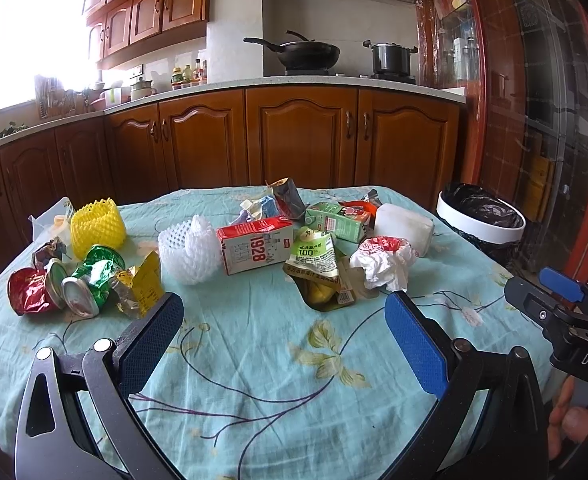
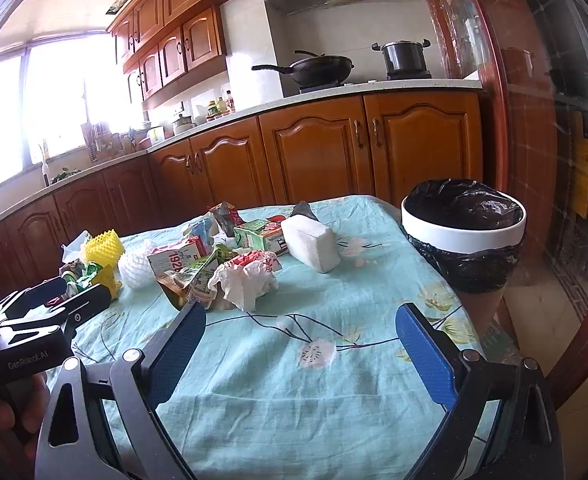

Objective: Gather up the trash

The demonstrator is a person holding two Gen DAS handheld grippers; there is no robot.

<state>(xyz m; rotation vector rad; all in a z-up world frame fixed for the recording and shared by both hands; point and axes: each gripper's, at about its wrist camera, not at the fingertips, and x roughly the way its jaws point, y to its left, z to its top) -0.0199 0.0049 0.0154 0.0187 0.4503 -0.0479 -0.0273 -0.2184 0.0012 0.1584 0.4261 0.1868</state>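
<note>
Two hand-held grippers hover over a tabletop [image 1: 253, 360] draped in a pale blue floral cloth, trash strewn ahead of both. The left gripper [image 1: 281, 340] has its blue-padded jaws spread wide, gripping nothing; just beyond them stands a red-and-white carton [image 1: 255, 248] printed "1928", with a green pouch [image 1: 314, 256] marked "100%" leaning beside it. Ahead of the left jaw lie a white foam net [image 1: 187, 250], a yellow foam net [image 1: 97, 226] and a huddle of crushed foil cups [image 1: 69, 284] in red and green, plus a yellow wrapper [image 1: 143, 284]. Ahead of the right jaw sits a crumpled white paper [image 1: 382, 260] with red print, a green carton [image 1: 336, 220] and a white foam block [image 1: 404, 230] farther on.

The right gripper [image 2: 300, 340] is likewise released and empty, its jaws apart above bare cloth. Beyond its right jaw, off the tabletop's far corner, stands the bin [image 2: 464, 236], white-rimmed and lined with a black bag. The crumpled paper [image 2: 247, 276] lies just past its left jaw. The left gripper's body, lettered "GenRobot.AI", shows at the left edge of the right wrist view; "DAS" is readable on the right gripper [image 1: 562, 312] in the left view. Other package lettering is too small to read.
</note>
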